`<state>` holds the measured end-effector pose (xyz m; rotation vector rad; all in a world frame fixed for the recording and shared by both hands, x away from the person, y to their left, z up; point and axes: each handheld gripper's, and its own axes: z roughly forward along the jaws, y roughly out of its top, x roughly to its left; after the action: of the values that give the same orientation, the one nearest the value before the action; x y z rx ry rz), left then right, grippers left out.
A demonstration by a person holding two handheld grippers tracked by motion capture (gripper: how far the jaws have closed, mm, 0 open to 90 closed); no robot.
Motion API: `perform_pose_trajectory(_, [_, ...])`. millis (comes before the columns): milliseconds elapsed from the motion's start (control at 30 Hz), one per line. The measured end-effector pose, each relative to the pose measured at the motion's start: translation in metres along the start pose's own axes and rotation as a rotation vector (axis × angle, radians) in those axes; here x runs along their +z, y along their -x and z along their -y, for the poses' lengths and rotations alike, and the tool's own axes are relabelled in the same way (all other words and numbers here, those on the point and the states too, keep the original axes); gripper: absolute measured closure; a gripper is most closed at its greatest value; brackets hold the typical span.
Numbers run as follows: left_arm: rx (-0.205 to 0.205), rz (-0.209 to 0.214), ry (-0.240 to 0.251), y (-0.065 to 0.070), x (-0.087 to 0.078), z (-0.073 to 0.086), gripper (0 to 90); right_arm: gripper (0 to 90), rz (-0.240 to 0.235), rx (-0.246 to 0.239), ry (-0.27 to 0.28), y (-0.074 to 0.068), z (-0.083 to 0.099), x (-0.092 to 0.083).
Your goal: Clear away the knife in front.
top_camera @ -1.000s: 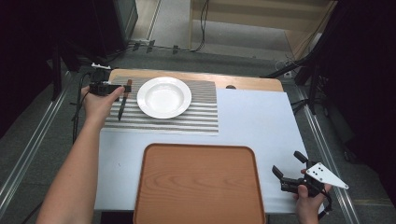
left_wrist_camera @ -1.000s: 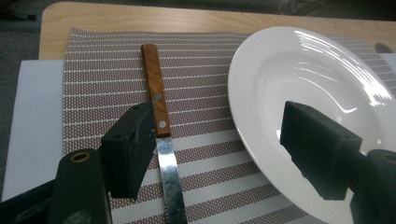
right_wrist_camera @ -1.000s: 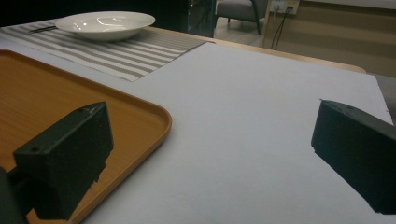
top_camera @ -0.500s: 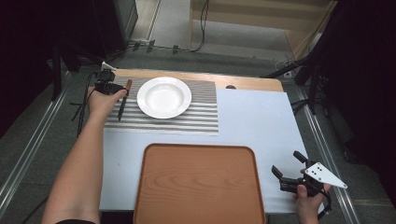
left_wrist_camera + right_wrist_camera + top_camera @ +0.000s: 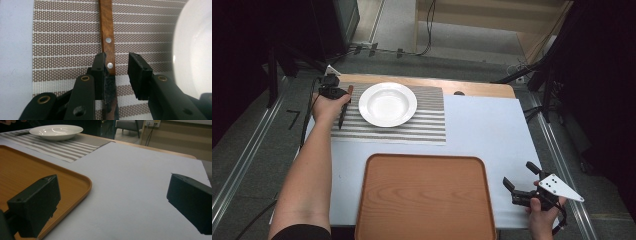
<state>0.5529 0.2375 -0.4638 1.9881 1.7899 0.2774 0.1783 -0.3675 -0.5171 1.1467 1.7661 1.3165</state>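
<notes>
The left gripper (image 5: 115, 68) has just been closing its jaws astride the knife (image 5: 107, 37) on the striped mat (image 5: 62, 37), left of the plate (image 5: 387, 104), not yet pinching; the right gripper (image 5: 523, 181) hovers spread beside the tray (image 5: 424, 197).

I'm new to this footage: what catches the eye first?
The white plate on the striped mat at the table's far side stands out. Beside it, the left hand-held gripper has been closing around a wooden-handled knife. A big wooden tray lies nearest the person.

Left hand-held gripper (image 5: 116, 75) lower, jaws narrower (astride knife (image 5: 108, 45))
</notes>
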Motion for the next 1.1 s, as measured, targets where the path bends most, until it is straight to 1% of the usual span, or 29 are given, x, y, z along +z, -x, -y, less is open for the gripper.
perform_pose_trajectory(33, [-0.002, -0.013, -0.005, 0.000, 0.002, 0.000, 68.0, 0.0, 0.000, 0.000, 0.000, 0.000, 0.000, 0.000])
perform_pose_trajectory(67, [-0.003, -0.015, -0.009, 0.000, 0.004, 0.001, 68.6, 0.0, -0.001, 0.000, 0.001, 0.000, 0.000, 0.000])
perform_pose_trajectory(100, [0.001, -0.019, -0.017, 0.000, 0.006, 0.001, 71.3, 0.0, -0.001, 0.000, 0.001, 0.000, 0.000, 0.000])
perform_pose_trajectory(167, [0.009, -0.036, -0.014, 0.002, 0.006, 0.001, 73.0, 0.0, -0.001, 0.000, 0.001, 0.000, 0.000, 0.000])
perform_pose_trajectory(200, [0.009, -0.036, -0.014, 0.002, 0.006, 0.001, 74.2, 0.0, -0.001, 0.000, 0.001, 0.000, 0.000, 0.000])
perform_pose_trajectory(267, [0.030, -0.045, -0.009, 0.003, 0.007, 0.002, 75.2, 0.0, 0.001, 0.000, 0.001, 0.000, 0.000, 0.000])
perform_pose_trajectory(333, [0.034, -0.047, -0.007, 0.002, 0.007, 0.002, 76.3, 0.0, 0.002, 0.001, -0.001, 0.000, 0.000, 0.000])
perform_pose_trajectory(400, [0.047, -0.050, -0.010, 0.003, 0.007, 0.002, 77.0, 0.0, 0.003, 0.000, -0.003, 0.000, 0.000, 0.001])
perform_pose_trajectory(500, [0.080, -0.066, -0.009, 0.005, 0.007, 0.003, 77.4, 0.0, 0.003, -0.002, -0.005, -0.001, 0.000, 0.001])
perform_pose_trajectory(567, [0.081, -0.065, -0.004, 0.006, 0.007, 0.003, 77.5, 0.0, 0.003, -0.002, -0.005, -0.001, 0.000, 0.001])
perform_pose_trajectory(700, [0.084, -0.057, -0.014, 0.005, 0.005, 0.005, 77.7, 0.0, 0.005, 0.000, -0.002, 0.000, 0.000, 0.000])
perform_pose_trajectory(767, [0.112, -0.051, -0.036, 0.006, 0.002, 0.006, 77.7, 0.0, 0.005, 0.000, 0.000, 0.000, 0.000, 0.000])
perform_pose_trajectory(833, [0.133, -0.056, -0.037, 0.006, -0.002, 0.007, 77.7, 0.0, 0.003, -0.001, 0.002, 0.000, 0.000, 0.000])
perform_pose_trajectory(967, [0.138, -0.040, -0.025, 0.005, -0.015, 0.009, 77.7, 0.0, -0.001, -0.001, 0.008, 0.000, 0.000, 0.000])
perform_pose_trajectory(1000, [0.135, -0.023, -0.010, 0.006, -0.022, 0.010, 77.7, 0.0, -0.005, 0.004, 0.009, 0.000, 0.000, -0.001])
perform_pose_trajectory(1033, [0.135, -0.023, -0.010, 0.006, -0.022, 0.010, 77.7, 0.0, -0.005, 0.004, 0.009, 0.000, 0.000, -0.001])
perform_pose_trajectory(1100, [0.141, -0.018, 0.001, 0.007, -0.029, 0.011, 77.7, 0.0, -0.005, 0.012, 0.010, 0.001, 0.000, -0.001])
